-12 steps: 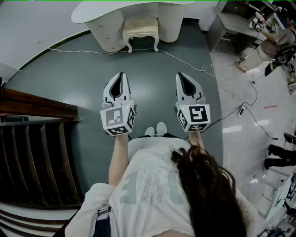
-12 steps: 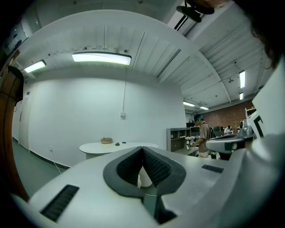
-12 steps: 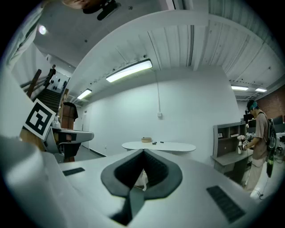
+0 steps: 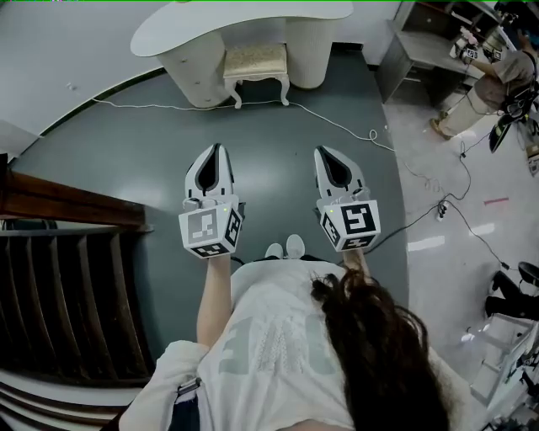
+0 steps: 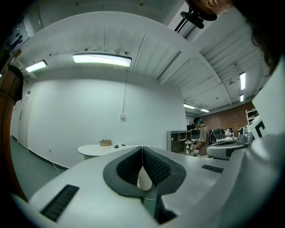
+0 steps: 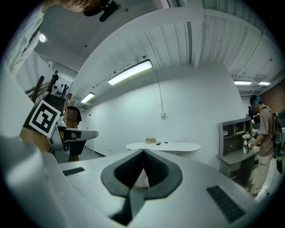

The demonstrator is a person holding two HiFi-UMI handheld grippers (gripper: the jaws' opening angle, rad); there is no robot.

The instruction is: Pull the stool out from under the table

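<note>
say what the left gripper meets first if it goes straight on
Ahead of the left gripper is free floor, then likely the stool under the table, or the pedestal beside it; depth is unclear.

The grey floor point(image 4: 126, 168) carries the white bench point(image 4: 194, 23), a stool point(image 4: 255, 61) tucked beneath it (cream seat), and a loose cable point(image 4: 333, 122).

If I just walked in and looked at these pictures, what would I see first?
Probably the two white grippers held out side by side in the middle of the head view: the left gripper and the right gripper, both shut with nothing in them. Straight ahead of them, across the dark floor, a small cream stool sits tucked under a curvy white table.
</note>
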